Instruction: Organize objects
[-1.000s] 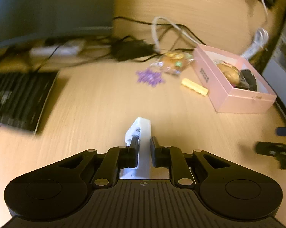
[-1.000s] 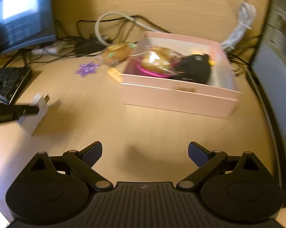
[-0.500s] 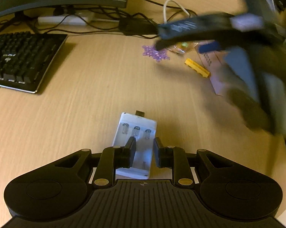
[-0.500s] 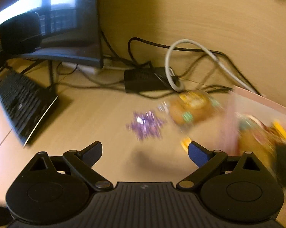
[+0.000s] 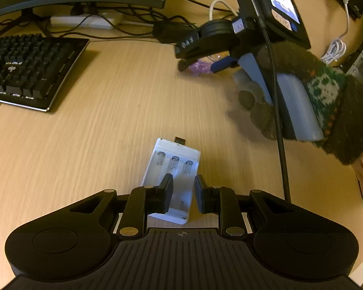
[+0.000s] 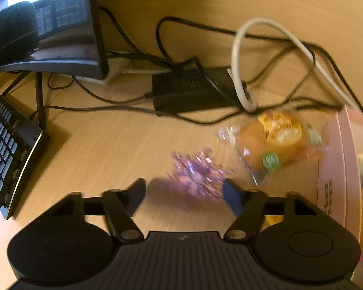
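Right tongs point(image 6: 183, 191) spread around the purple bow point(image 6: 197, 171) on the table point(image 6: 113, 149), a light, crushable thing best pinched gently mid-body; left tongs point(image 5: 183, 191) part-open over the charger point(image 5: 174, 169), not gripping.

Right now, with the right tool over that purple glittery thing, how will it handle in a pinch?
The purple decoration looks thin and spiky, so it will probably weigh little and crush or bend between the right tool's open fingers. Lying low on the desk, it may slide rather than lift. Motion blur hides detail.
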Demonstrator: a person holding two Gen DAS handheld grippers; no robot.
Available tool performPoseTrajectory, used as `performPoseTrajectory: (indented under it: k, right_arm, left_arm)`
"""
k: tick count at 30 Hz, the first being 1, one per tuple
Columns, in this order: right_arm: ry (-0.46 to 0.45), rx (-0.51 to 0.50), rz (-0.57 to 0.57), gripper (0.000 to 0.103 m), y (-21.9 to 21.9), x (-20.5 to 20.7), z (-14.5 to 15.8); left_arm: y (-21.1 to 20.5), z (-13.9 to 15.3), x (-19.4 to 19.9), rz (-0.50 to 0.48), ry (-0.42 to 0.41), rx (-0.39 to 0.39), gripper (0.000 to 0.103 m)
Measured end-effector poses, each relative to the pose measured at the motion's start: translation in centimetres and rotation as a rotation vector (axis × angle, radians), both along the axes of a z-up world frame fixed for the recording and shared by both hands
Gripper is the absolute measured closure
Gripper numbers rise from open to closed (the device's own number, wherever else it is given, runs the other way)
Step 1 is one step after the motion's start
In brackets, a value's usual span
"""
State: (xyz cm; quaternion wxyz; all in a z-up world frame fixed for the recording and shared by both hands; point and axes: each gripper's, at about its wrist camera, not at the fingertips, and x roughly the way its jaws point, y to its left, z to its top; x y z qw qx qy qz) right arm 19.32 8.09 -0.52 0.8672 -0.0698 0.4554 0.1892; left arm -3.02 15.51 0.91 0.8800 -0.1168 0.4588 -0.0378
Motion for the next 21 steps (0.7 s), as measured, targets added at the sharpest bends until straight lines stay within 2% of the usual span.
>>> performPoseTrajectory:
  k: [2,11,17,21]
  right_arm:
    - [-0.011,-0.034,0.018,0.063,-0.1,-0.7,0.1]
    - [0.045,0.036,0.042,0.063,-4.0,-6.0,1.7]
    - [0.022,0.005,0.047,0.063,-8.3,-12.0,2.6]
    - [0.006,-0.030,0.025,0.063,-11.5,-15.4,2.5]
  left_arm:
    - [0.1,0.0,0.1,0.000,0.001,-0.001,0.079]
    - [-0.2,0.0,0.5,0.001,0.008,0.008,0.079]
    - [-1.3,-0.1,0.9,-0.017,0.013,0.015,0.079]
    - [-3.5,-0.1,1.5,-0.057,0.010,0.026,0.078]
